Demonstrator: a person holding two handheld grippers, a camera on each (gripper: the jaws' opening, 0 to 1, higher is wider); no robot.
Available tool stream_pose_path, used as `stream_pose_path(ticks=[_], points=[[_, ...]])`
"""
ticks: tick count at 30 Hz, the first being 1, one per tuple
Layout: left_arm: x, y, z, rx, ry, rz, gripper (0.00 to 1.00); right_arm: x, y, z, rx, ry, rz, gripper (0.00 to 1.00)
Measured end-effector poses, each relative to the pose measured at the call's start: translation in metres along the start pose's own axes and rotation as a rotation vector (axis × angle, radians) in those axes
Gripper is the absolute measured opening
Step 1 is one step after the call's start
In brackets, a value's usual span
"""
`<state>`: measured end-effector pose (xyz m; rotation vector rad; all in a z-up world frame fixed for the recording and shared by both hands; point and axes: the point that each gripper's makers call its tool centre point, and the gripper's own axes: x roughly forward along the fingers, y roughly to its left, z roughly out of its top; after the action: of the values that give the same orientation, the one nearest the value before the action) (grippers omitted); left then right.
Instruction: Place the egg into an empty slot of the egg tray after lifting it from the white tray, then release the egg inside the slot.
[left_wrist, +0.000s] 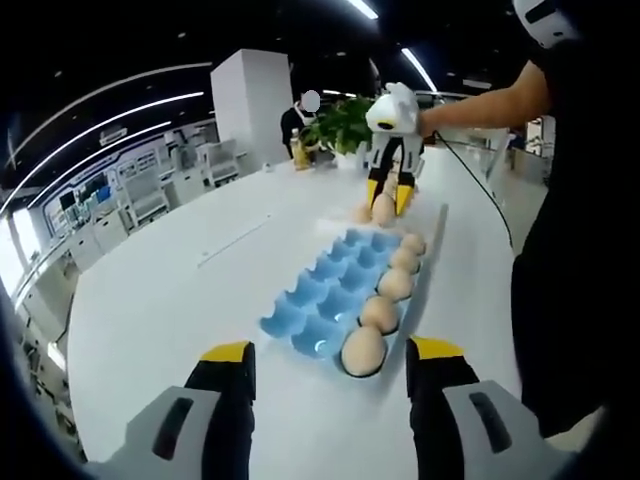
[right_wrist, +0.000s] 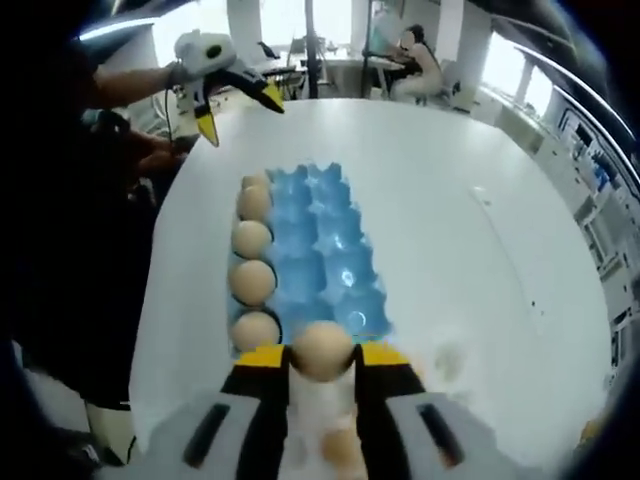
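Note:
My right gripper (right_wrist: 322, 356) is shut on a tan egg (right_wrist: 322, 348), held just short of the near end of the blue egg tray (right_wrist: 325, 250). Another egg (right_wrist: 341, 452) lies below the jaws in the white tray (right_wrist: 441, 362). Several eggs (right_wrist: 251, 281) fill the blue tray's left column; its other slots are bare. In the left gripper view the right gripper (left_wrist: 385, 205) holds the egg (left_wrist: 383, 209) at the far end of the blue tray (left_wrist: 325, 290). My left gripper (left_wrist: 332, 352) is open over the tray's near end, close to an egg (left_wrist: 363, 350).
Both trays rest on a long white table (left_wrist: 170, 300). A person in black (left_wrist: 565, 250) stands along its right edge in the left gripper view. A green plant (left_wrist: 340, 125) and a seated person are at the table's far end. Desks and chairs line the room beyond.

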<state>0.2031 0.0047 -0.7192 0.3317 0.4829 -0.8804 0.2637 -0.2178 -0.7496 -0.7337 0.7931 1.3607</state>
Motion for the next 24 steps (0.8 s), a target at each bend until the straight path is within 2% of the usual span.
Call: stream_pose_path(ticks=[5, 9, 12, 18, 24], points=[[-0.002, 0.004, -0.002, 0.0, -0.003, 0.012, 0.74, 0.009, 0.004, 0.024, -0.023, -0.037, 0.016, 0.25], [0.0, 0.005, -0.007, -0.024, 0.019, 0.011, 0.85, 0.017, 0.007, 0.041, -0.042, -0.061, 0.027, 0.25], [0.0, 0.004, -0.012, -0.026, 0.035, 0.007, 0.85, 0.026, 0.012, 0.056, -0.057, -0.08, 0.043, 0.25], [0.0, 0.004, -0.014, -0.04, 0.029, 0.003, 0.86, 0.036, 0.017, 0.079, -0.078, -0.112, 0.06, 0.25], [0.003, 0.005, -0.013, -0.04, 0.01, -0.003, 0.85, 0.05, 0.024, 0.099, -0.108, -0.118, 0.086, 0.25]])
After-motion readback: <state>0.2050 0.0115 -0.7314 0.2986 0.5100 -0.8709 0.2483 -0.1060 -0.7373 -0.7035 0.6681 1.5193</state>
